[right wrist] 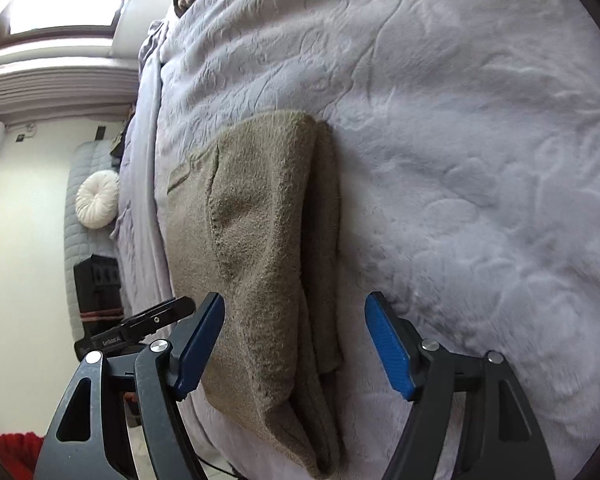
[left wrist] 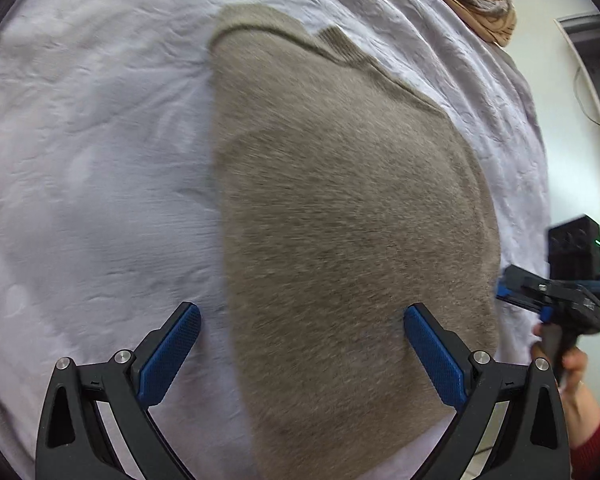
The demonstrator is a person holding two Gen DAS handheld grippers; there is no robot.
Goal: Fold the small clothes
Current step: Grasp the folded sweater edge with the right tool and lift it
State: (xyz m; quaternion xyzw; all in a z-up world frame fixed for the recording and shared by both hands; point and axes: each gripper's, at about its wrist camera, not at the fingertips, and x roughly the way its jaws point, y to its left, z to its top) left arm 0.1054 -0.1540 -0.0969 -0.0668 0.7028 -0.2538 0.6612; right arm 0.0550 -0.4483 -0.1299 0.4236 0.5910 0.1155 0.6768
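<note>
Risk: the folded layers are likely slipping apart if one claw is pinching only the top ply
Sweater [left wrist: 340,220]: fuzzy taupe knit, lying folded on the bedspread [left wrist: 100,160], filling centre to 5 o'clock
Left claw [left wrist: 302,320]: gaping wide, holding nothing
Right claw [right wrist: 296,320]: spreading wide over the fold, gripping nothing

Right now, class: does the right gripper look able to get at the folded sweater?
Probably yes. The right gripper stands open over the sweater, and nothing lies between them on the bedspread.
</note>
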